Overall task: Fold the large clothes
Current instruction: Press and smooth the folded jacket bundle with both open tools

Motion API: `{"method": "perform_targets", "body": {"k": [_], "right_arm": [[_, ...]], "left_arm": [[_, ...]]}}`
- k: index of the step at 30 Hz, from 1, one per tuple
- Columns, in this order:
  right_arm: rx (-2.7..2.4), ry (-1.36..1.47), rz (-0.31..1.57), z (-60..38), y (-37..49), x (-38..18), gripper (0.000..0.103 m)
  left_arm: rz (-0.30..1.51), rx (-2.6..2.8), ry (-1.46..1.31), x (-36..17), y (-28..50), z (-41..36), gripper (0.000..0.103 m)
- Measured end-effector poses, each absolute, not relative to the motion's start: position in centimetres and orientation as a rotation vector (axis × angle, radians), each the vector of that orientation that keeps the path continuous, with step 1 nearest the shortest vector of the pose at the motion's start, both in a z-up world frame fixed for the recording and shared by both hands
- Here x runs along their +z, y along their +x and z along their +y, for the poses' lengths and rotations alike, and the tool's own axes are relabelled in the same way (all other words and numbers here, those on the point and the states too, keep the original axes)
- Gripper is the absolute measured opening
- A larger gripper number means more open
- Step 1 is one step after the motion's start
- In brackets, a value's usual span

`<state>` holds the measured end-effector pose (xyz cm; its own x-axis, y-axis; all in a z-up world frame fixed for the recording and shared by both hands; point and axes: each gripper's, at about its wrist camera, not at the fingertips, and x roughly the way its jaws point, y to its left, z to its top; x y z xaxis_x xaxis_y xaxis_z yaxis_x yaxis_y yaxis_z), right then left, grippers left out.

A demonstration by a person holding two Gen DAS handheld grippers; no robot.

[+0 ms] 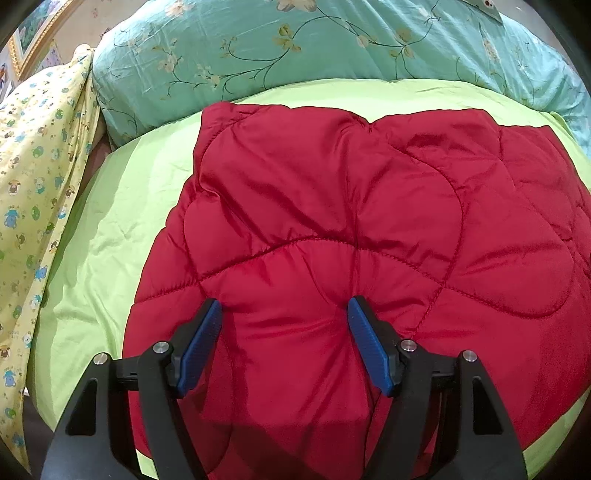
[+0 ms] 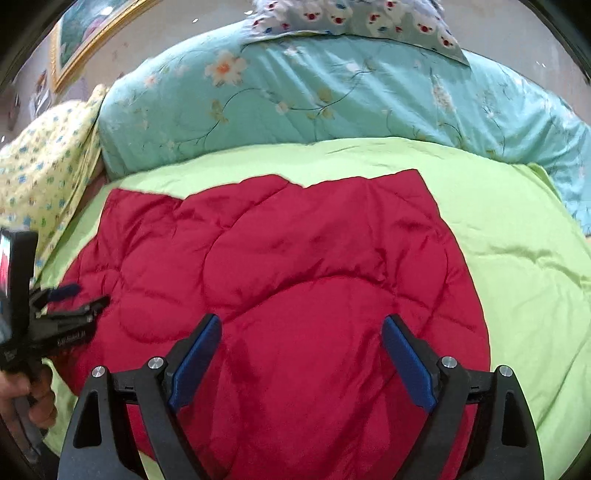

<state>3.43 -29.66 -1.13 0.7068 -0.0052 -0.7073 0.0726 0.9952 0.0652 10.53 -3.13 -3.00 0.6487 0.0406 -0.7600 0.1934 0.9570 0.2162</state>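
Note:
A red quilted jacket [image 1: 332, 221] lies folded and flat on a lime green sheet [image 1: 110, 229]; it also shows in the right wrist view [image 2: 295, 258]. My left gripper [image 1: 284, 306] is open, its blue pads spread just above the jacket's near part, holding nothing. My right gripper [image 2: 301, 323] is open and empty over the jacket's near right part. The left gripper also shows at the left edge of the right wrist view [image 2: 74, 295], over the jacket's left side.
A teal floral duvet [image 1: 295, 48] is bunched along the far side of the bed, also in the right wrist view [image 2: 332, 99]. A yellow printed cloth [image 1: 33, 184] hangs at the left. A gold-framed picture [image 2: 96, 29] is on the wall.

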Motion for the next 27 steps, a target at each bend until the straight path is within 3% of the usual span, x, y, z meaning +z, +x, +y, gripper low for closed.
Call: {"method": "perform_targets", "body": {"k": [8,22,27], "right_arm": [[-0.048,0.074,0.813,-29.9,4.8,-3.4,0.096],[-0.053,0.075,0.812,-29.9,4.7,-3.6,0.097],[-0.071,0.067,0.763,-29.1,2.5,-1.3,0.094]], "left_arm": [[0.856,-0.086,0.29,-3.1,10.3,-3.2,0.072],[0.864,-0.099,0.282,-2.3,8.4,-3.0,0.072],[0.876,-0.109,0.273,-2.9,8.8,-2.9,0.073]]}}
